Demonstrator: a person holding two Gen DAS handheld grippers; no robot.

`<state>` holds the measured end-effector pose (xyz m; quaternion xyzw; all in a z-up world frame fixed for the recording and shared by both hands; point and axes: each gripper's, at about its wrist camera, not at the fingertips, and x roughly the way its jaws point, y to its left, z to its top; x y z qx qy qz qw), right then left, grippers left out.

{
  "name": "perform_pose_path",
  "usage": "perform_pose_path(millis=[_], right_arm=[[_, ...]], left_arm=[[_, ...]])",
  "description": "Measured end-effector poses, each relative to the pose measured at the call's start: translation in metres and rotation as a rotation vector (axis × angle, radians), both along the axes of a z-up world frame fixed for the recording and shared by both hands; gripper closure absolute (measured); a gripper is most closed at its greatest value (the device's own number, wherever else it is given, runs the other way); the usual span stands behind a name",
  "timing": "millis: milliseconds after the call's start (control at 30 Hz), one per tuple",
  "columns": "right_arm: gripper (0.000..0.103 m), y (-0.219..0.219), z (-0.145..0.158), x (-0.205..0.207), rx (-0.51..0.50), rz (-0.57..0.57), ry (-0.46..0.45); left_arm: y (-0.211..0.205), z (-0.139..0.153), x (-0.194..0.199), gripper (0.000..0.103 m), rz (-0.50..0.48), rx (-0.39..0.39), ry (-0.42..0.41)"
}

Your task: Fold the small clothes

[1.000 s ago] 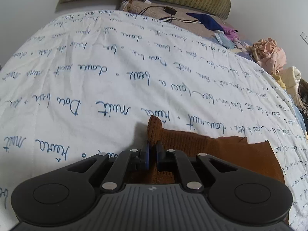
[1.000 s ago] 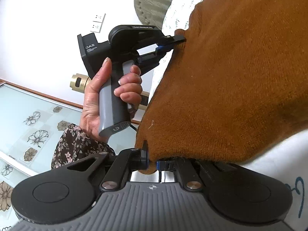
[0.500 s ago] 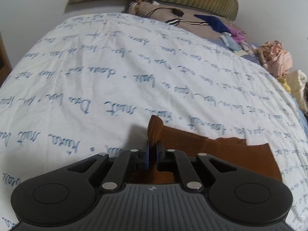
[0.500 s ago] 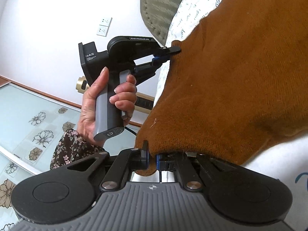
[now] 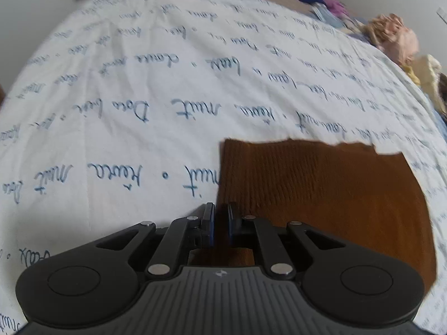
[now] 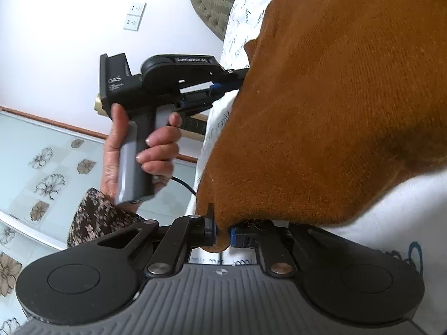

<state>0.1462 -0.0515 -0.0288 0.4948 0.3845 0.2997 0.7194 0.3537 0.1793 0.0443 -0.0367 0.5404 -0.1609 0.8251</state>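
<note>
Left wrist view: the left tongs (image 5: 220, 223) are clamped on the brown knit garment (image 5: 321, 195), which spreads toward 2 o'clock over the bed sheet (image 5: 139, 83)

Right wrist view: the right tongs (image 6: 222, 230) pinch its corner; cloth rises toward 1 o'clock

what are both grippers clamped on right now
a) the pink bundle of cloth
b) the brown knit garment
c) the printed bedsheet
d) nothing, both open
b: the left gripper and right gripper each pinch an edge of the brown knit garment.
</note>
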Motion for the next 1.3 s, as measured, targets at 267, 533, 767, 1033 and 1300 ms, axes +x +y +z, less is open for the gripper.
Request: perform_pose_path(millis=[267, 533, 767, 1033, 1300], right_arm=[[0.087, -0.008, 0.001, 0.003, -0.031, 0.046, -0.020], [0.086, -0.007, 0.001, 0.002, -0.052, 0.076, -0.015], [0.086, -0.004, 0.007, 0.003, -0.068, 0.080, -0.009], [0.086, 0.002, 0.005, 0.001, -0.056, 0.077, -0.011], [0.086, 0.017, 0.003, 0.003, -0.050, 0.034, 0.002]], left_arm=[[0.023, -0.003, 0.008, 0.094, 0.036, -0.075, 0.003], [0.046, -0.019, 0.008, 0.013, 0.027, -0.396, 0.041], [0.029, -0.020, 0.013, 0.010, -0.068, -0.370, 0.071], [-0.001, -0.029, 0.022, 0.020, -0.161, -0.404, 0.138], [0.008, -0.041, 0.032, 0.082, -0.090, -0.413, 0.156]])
